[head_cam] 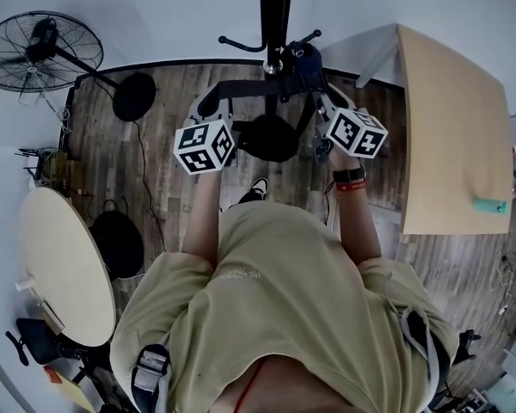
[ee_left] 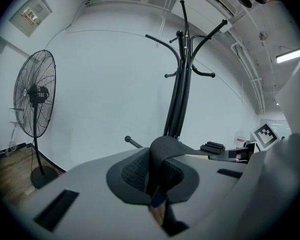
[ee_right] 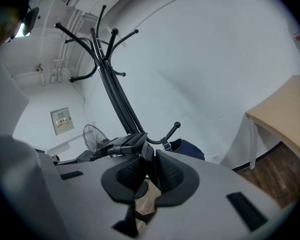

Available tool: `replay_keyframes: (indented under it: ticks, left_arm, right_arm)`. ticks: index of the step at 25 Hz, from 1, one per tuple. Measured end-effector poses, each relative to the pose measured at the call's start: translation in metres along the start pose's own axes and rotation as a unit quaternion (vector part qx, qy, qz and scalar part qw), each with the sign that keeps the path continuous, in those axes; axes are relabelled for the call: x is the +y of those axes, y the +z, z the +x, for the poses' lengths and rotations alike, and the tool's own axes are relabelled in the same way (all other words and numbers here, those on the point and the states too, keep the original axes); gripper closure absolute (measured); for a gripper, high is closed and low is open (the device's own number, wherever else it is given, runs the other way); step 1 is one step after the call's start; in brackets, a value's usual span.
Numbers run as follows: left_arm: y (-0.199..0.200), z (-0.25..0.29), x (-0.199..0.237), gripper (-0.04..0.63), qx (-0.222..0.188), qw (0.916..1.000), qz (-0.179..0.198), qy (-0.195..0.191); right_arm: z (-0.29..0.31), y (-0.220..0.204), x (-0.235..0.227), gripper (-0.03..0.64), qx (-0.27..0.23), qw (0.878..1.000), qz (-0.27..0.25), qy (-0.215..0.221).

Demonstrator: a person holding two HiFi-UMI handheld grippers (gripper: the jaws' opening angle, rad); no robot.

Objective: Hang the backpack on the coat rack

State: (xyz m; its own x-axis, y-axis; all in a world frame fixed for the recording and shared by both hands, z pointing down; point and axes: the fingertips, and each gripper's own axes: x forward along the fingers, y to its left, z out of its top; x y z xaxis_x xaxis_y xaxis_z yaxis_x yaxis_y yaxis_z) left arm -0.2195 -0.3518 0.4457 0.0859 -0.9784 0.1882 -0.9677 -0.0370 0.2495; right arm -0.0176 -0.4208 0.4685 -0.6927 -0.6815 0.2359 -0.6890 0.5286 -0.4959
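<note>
A black coat rack [head_cam: 275,15] rises just ahead of me; its round base [head_cam: 268,138] rests on the wood floor. The dark blue backpack [head_cam: 303,58] hangs close against the pole, by a low hook. Its black strap [head_cam: 249,87] runs level between my two grippers. My left gripper [head_cam: 208,103] is shut on the strap's webbing [ee_left: 165,151], with the rack [ee_left: 181,94] straight ahead. My right gripper [head_cam: 324,103] is shut on the strap's other end [ee_right: 144,160], beside a buckle, with the backpack [ee_right: 189,148] just beyond its pads and the rack [ee_right: 112,89] up to the left.
A standing fan [head_cam: 39,50] is at the far left by the wall. A round table [head_cam: 64,265] sits at my left and a wooden table [head_cam: 451,127] at my right. Black round stand bases [head_cam: 134,97] and cables lie on the floor.
</note>
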Motion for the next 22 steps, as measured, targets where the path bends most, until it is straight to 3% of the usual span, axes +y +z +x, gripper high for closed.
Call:
replay_keyframes:
  ticks: [8, 15, 22]
  left_arm:
    - [-0.038, 0.026, 0.007, 0.571, 0.045, 0.9990, -0.001, 0.000]
    - [-0.085, 0.031, 0.011, 0.571, 0.086, 0.9961, 0.010, 0.014]
    - [-0.133, 0.029, -0.005, 0.571, 0.140, 0.9898, 0.026, -0.009]
  right_arm:
    - [0.019, -0.015, -0.030, 0.563, 0.025, 0.999, 0.000, -0.029]
    - [0.021, -0.059, -0.050, 0.565, 0.066, 0.997, 0.005, -0.047]
    - [0.025, -0.111, -0.043, 0.560, 0.114, 0.993, -0.002, -0.039]
